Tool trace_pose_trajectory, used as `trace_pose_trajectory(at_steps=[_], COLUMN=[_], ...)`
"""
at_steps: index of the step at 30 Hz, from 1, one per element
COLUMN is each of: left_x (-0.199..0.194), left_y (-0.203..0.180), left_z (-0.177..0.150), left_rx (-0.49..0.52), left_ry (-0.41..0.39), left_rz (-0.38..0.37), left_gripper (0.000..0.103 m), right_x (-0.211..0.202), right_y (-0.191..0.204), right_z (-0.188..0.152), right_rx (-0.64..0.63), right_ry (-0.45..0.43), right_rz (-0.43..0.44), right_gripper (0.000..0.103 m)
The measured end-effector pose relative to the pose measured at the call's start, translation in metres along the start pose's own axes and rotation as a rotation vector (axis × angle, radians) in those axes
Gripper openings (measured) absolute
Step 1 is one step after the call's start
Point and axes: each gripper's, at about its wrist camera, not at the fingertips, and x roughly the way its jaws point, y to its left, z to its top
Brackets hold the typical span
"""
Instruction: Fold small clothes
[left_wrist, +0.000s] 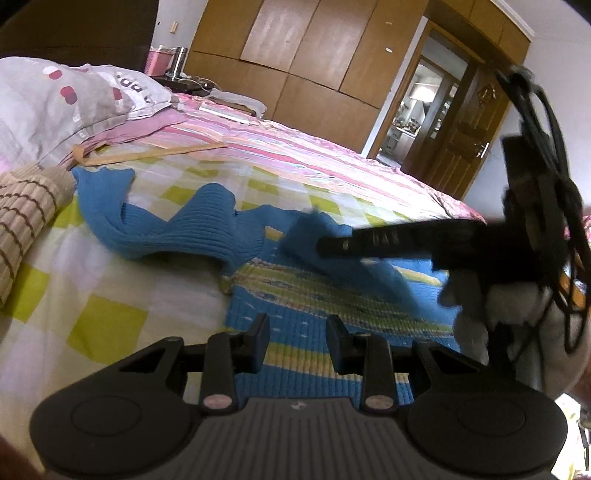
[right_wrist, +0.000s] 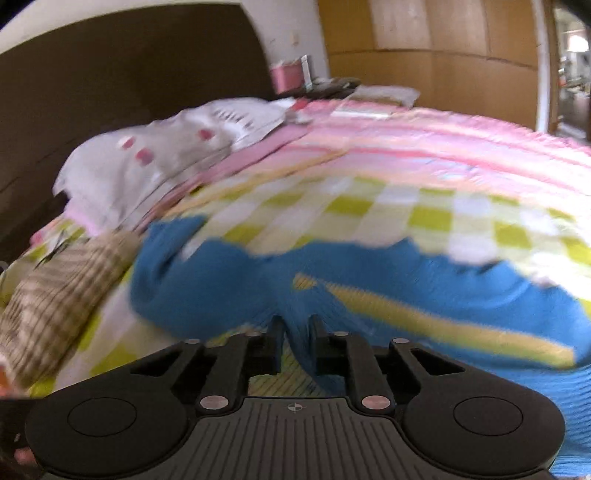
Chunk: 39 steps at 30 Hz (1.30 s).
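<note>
A small blue knit sweater (left_wrist: 207, 225) with yellow-green stripes lies on the checked bedspread (left_wrist: 110, 280). My left gripper (left_wrist: 297, 332) is open and empty, hovering over the striped body of the sweater. My right gripper (right_wrist: 295, 328) is shut on a fold of the blue sweater (right_wrist: 229, 280) and lifts it off the bed; it shows from the side in the left wrist view (left_wrist: 332, 243), pinching a raised flap of blue fabric. The right wrist view is blurred by motion.
A beige brown-striped garment (left_wrist: 26, 218) lies at the left, also in the right wrist view (right_wrist: 55, 295). A grey spotted pillow (left_wrist: 66, 96) and a wooden stick (left_wrist: 147, 153) lie further back. Wooden wardrobes (left_wrist: 314, 66) and a door (left_wrist: 469, 122) stand behind the bed.
</note>
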Motion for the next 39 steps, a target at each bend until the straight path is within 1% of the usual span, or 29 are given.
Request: trace_pose_trajectory(at_steps=[3,7,9,12,14,17,19,22,23,24,27,30,32,36,38,39], left_x=[0.002,0.005,0.007,0.01,0.013,0.019,0.023,0.025,0.025,0.024,0.022,0.019,0.017,0.017,0.016,0.016], left_y=[0.0,-0.003,-0.005,-0.008,-0.011,-0.015,-0.017,-0.019,-0.018,-0.018,-0.014,-0.008,-0.004,0.0,0.001,0.003], left_z=[0.0,-0.001,-0.002,-0.004,-0.006,-0.008,-0.01,-0.012,-0.012,-0.012,-0.009,-0.006,-0.005,-0.003,-0.002,-0.001], left_rx=[-0.007,0.011,0.024,0.042,0.054,0.074,0.082,0.089,0.089,0.087,0.069,0.044,0.033,0.026,0.022,0.017], left_ry=[0.008,0.019,0.023,0.028,0.033,0.054,0.069,0.077,0.075,0.07,0.053,0.038,0.031,0.025,0.022,0.02], left_rz=[-0.004,-0.005,-0.003,0.003,0.007,0.007,0.008,0.008,0.009,0.011,0.021,0.03,0.036,0.038,0.038,0.037], left_gripper=[0.038,0.038,0.038,0.038,0.038,0.038,0.038,0.038,0.038,0.038,0.038,0.038,0.038,0.038,0.038,0.038], right_x=[-0.012,-0.037,-0.045,-0.052,-0.055,-0.056,-0.054,-0.055,-0.058,-0.059,-0.055,-0.036,-0.02,0.007,0.013,0.015], right_y=[-0.009,-0.041,-0.058,-0.089,-0.109,-0.132,-0.138,-0.135,-0.131,-0.124,-0.095,-0.064,-0.042,-0.012,-0.002,0.002], right_z=[-0.007,-0.016,-0.021,-0.034,-0.044,-0.059,-0.064,-0.062,-0.06,-0.058,-0.049,-0.038,-0.029,-0.015,-0.015,-0.016], right_rx=[0.022,0.076,0.075,0.098,0.144,0.184,0.166,0.178,0.181,0.17,0.106,0.035,-0.024,-0.095,-0.116,-0.127], right_ry=[-0.011,-0.03,-0.026,-0.004,0.013,0.038,0.027,0.019,0.007,-0.005,-0.014,0.016,0.022,0.048,0.058,0.061], right_rz=[-0.011,-0.063,-0.141,-0.282,-0.344,-0.413,-0.413,-0.434,-0.432,-0.413,-0.295,-0.166,-0.123,-0.043,-0.014,-0.005], right_gripper=[0.019,0.019,0.019,0.019,0.019,0.019,0.018,0.019,0.022,0.022,0.022,0.024,0.026,0.031,0.04,0.042])
